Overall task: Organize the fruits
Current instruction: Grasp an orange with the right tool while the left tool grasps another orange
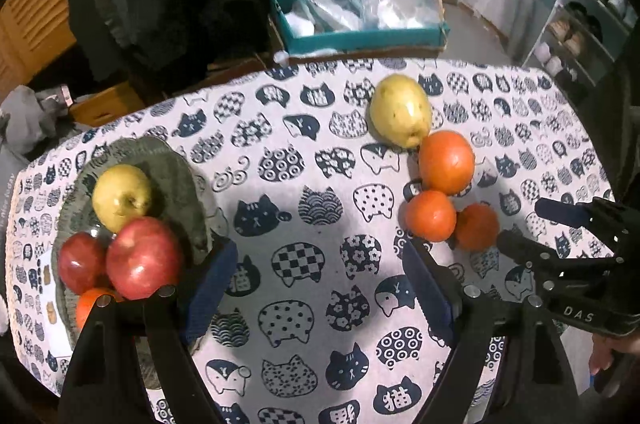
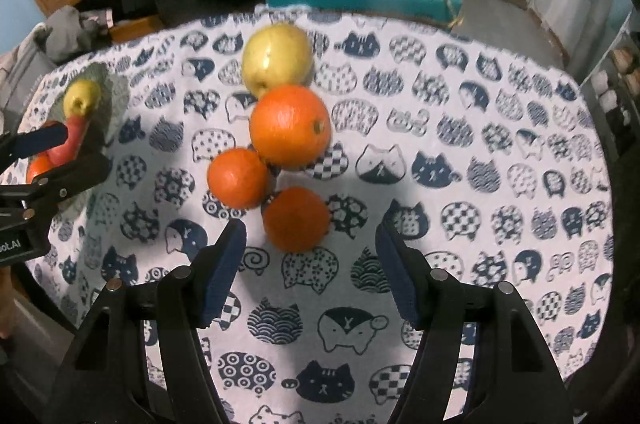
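A grey-green plate [image 1: 168,164] at the table's left holds a yellow apple [image 1: 122,196], two red apples [image 1: 144,258] and an orange [image 1: 90,304]. My left gripper [image 1: 320,284] hangs open over bare cloth just right of the plate, nothing between its fingers. Further right lie a yellow fruit [image 2: 278,58], a large orange [image 2: 290,126] and two smaller oranges [image 2: 238,178]. The nearest small orange [image 2: 298,218] sits just ahead of my right gripper [image 2: 312,264], which is open; its pads do not touch the fruit.
A cat-patterned cloth [image 1: 320,160] covers the table. Beyond the far edge stands a teal box [image 1: 360,36] with plastic bags. Dark clothing hangs at the back left, and a shelf [image 1: 576,36] stands at the right. A hand [image 1: 604,356] holds the right gripper.
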`<state>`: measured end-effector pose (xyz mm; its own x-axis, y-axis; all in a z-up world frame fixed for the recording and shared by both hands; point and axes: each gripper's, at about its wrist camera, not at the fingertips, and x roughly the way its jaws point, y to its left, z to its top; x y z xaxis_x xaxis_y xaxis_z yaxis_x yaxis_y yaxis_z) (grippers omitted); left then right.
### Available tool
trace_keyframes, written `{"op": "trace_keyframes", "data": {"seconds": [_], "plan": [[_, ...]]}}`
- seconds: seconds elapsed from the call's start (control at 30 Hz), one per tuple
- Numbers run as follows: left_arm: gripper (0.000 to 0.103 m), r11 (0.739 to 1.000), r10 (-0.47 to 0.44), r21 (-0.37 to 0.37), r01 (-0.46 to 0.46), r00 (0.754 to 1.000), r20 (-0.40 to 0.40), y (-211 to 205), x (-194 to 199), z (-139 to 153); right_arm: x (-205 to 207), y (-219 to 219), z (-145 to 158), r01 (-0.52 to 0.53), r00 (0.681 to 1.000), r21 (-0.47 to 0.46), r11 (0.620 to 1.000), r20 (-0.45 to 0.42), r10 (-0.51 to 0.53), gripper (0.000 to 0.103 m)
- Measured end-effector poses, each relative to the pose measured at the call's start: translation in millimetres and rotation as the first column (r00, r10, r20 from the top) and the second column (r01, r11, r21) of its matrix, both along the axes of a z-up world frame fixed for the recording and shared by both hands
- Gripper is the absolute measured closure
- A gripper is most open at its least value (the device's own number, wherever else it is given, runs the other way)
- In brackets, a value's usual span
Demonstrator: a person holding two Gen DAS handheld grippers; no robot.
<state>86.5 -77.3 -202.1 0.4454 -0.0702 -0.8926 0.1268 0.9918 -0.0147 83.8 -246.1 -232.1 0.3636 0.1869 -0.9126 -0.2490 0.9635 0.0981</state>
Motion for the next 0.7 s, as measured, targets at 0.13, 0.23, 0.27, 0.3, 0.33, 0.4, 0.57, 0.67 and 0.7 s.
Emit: {"op": "trace_keyframes", "data": {"seconds": [0.13, 0.23, 0.27, 0.3, 0.33, 0.4, 0.57, 0.67, 0.7], "plan": [[0.017, 1.000, -0.006, 0.003, 0.006, 1.000, -0.028, -3.5, 3.5, -12.5, 4.0, 4.0, -16.1, -0.011, 0.999, 0.007, 1.000, -0.033, 0.012, 0.035], [0.017, 1.000, -0.009, 0.006, 0.010, 0.999, -0.039, -4.6, 5.1, -17.5, 7.8, 6.5, -24.7, -0.029, 0.999, 0.003, 1.000, -0.045, 0.029, 0.035], [0.017, 1.000, -0.011, 0.007, 0.011, 0.999, -0.041, -5.2, 5.7, -18.9, 9.6, 7.9, -26.7, -0.032, 0.998, 0.003, 0.999, -0.048, 0.032, 0.035], [0.017, 1.000, -0.011, 0.008, 0.011, 0.999, -0.043, -5.7, 6.6, -19.3, 11.3, 9.0, -29.2, -0.037, 0.998, 0.003, 0.999, -0.052, 0.037, 0.035], [0.017, 1.000, -0.011, 0.008, 0.012, 0.999, -0.044, -5.9, 7.0, -19.9, 12.6, 10.1, -31.4, -0.041, 0.998, 0.003, 0.999, -0.053, 0.041, 0.035], [0.017, 1.000, -0.011, 0.004, 0.012, 0.999, -0.049, -5.9, 8.2, -21.8, 14.4, 12.3, -35.4, -0.051, 0.997, 0.010, 0.999, -0.057, 0.051, 0.035], [0.017, 1.000, -0.018, -0.009, 0.017, 0.998, -0.055, -10.3, 11.9, -24.2, 18.2, 16.2, -44.2, -0.079, 0.993, 0.019, 0.997, -0.087, 0.080, 0.052], [0.017, 0.999, -0.026, -0.028, 0.024, 0.998, -0.060, -14.9, 14.5, -24.9, 19.1, 13.9, -44.0, -0.071, 0.994, 0.017, 0.997, -0.080, 0.072, 0.058], [0.017, 0.999, -0.029, -0.033, 0.027, 0.998, -0.061, -17.3, 15.7, -25.1, 19.5, 12.0, -43.6, -0.066, 0.994, 0.026, 0.997, -0.083, 0.068, 0.059]]}}
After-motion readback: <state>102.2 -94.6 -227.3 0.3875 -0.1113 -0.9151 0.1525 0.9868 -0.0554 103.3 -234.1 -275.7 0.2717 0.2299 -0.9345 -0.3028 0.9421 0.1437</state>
